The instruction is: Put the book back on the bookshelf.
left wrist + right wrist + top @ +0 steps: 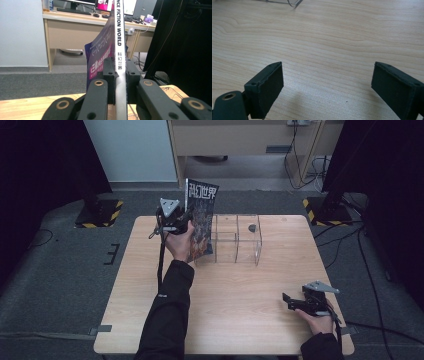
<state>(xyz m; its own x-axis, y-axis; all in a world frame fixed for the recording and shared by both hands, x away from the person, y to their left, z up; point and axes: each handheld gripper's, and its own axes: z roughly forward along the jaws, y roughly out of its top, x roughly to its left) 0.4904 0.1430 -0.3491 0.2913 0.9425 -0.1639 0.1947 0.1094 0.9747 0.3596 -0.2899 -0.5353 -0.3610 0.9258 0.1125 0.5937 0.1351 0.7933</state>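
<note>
A magazine with a dark illustrated cover stands upright at the left end of a clear acrylic divided rack on the wooden table. My left gripper is shut on the magazine's spine edge. In the left gripper view the white spine rises between the two black jaws, with the purple back cover curling to the left. My right gripper rests low near the table's front right, jaws wide open, with bare wood between them in the right gripper view.
The rack has several upright compartments, and its clear corner shows at the top of the right gripper view. Black stands with yellow-striped feet flank the table on the grey floor. A desk with monitors stands beyond.
</note>
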